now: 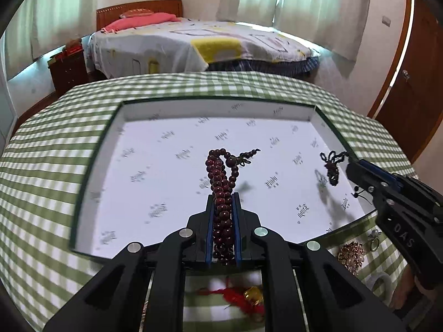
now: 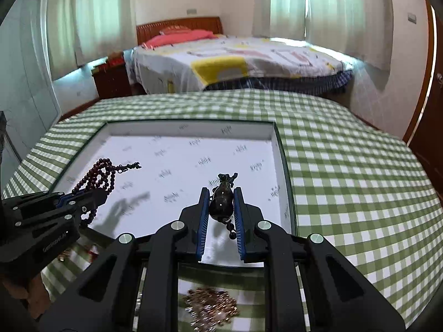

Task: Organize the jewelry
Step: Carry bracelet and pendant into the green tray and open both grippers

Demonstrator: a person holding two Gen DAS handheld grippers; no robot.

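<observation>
Left gripper (image 1: 223, 202) clamped tight on red beads (image 1: 221, 177), fingers nearly closed, loops poking out past the tips, hanging over the tray (image 1: 311, 114). Right gripper (image 2: 221, 196) pinched on a dark pendant (image 2: 221, 202), cord and small beads trailing below, also above the tray's white floor, near its right wall. Both shadows falling on the paper lining. Tray sitting on the checked cloth (image 2: 346, 166). Down by the near edge: gold brooch (image 1: 349, 254), ring (image 1: 374, 242), red tassel charm (image 1: 243, 298), all outside the tray.
</observation>
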